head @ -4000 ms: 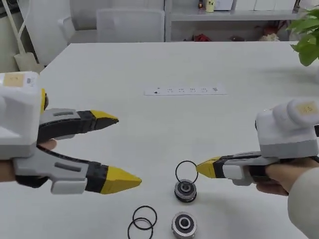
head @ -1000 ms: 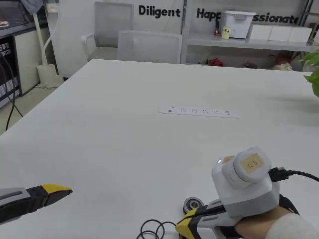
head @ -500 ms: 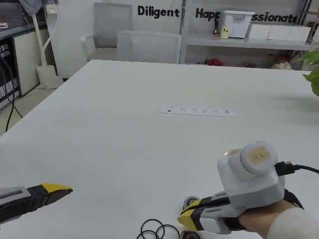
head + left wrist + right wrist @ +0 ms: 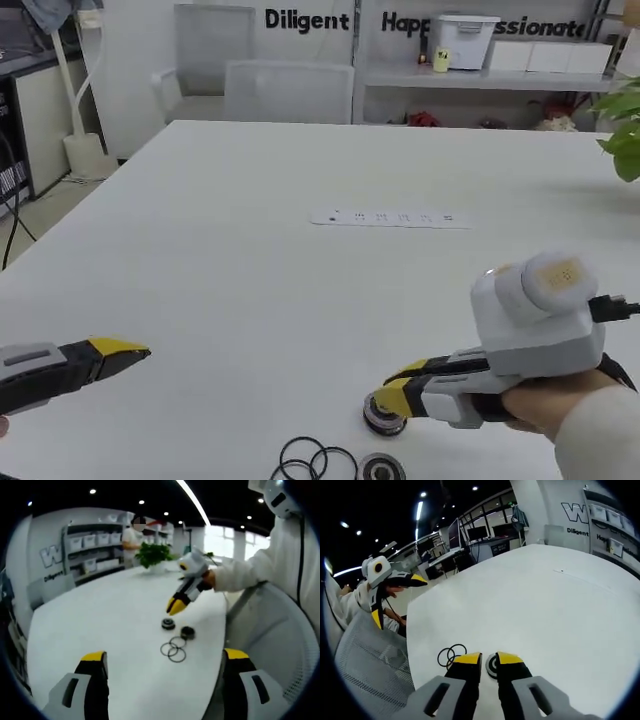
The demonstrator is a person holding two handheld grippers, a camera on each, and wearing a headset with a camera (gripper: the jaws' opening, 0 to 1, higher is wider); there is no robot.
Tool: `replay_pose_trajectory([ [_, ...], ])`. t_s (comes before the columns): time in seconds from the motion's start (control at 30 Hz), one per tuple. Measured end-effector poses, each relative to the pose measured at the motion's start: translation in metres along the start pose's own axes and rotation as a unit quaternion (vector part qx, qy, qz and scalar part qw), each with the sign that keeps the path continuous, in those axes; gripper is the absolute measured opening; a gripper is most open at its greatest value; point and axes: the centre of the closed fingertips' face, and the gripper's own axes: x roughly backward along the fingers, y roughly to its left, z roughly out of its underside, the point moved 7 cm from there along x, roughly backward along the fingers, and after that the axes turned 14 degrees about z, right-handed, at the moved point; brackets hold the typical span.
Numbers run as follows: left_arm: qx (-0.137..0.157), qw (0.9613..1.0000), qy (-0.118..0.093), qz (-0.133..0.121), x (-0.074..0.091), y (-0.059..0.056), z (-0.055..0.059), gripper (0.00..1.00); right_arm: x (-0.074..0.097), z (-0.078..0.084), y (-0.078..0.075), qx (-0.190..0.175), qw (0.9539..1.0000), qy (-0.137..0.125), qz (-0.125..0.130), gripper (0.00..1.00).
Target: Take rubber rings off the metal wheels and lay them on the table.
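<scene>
**Third ring down, claw back at the wheel**

At the left edge of the head view, the left claw (image 4: 164,656) hangs idle over the white bench (image 4: 300,280). It is well apart from the work, and its own view shows its jaws spread wide on nothing.

Toward the middle of the near edge lie the rubber rings (image 4: 315,462), 3 thin black hoops overlapping in a loose cluster. 4 seconds ago only 2 lay there, and the third dangled from the right claw's tip above a wheel. That ring has since joined the pile, so 1 more removal is banked.

Just right of the rings sits the nearer metal wheel (image 4: 380,467), flat on the bench and untouched. Just behind it is the farther metal wheel (image 4: 383,417), where the right claw (image 4: 400,392) has returned.

The right claw's yellow tips rest at that wheel's upper rim, the jaws pinched almost together with only a slit between. Whether they have caught another ring there cannot be told.

The return suggests this wheel has more rubber to give up. The likely next move is a careful peel and a carry left to the pile. How many rings remain on either wheel is too small to make out.
</scene>
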Motion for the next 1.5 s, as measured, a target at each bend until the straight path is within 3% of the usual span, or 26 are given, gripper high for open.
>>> replay_pose_trajectory([
  [0.3, -0.033, 0.9994, -0.004, 0.014, -0.009, 0.016, -0.026, 0.96, 0.005, 0.000, -0.016, -0.025, 0.9995, -0.014, 0.015, 0.13],
  [0.77, -0.079, 0.9957, -0.013, 0.046, -0.039, 0.040, -0.064, 0.94, 0.003, 0.018, -0.031, -0.037, 0.9991, 0.012, 0.018, 0.17],
  [1.2, -0.091, 0.9926, -0.010, 0.079, -0.070, 0.048, -0.069, 0.89, -0.001, 0.032, -0.029, -0.017, 0.9992, 0.035, 0.002, 0.19],
  [1.37, -0.096, 0.9924, -0.003, 0.077, -0.083, 0.054, -0.066, 0.85, -0.003, 0.033, -0.025, -0.008, 0.9994, 0.032, -0.007, 0.22],
  [1.5, -0.094, 0.9922, -0.012, 0.081, -0.095, 0.055, -0.068, 0.83, -0.005, 0.036, -0.024, 0.002, 0.9994, 0.033, -0.010, 0.25],
])
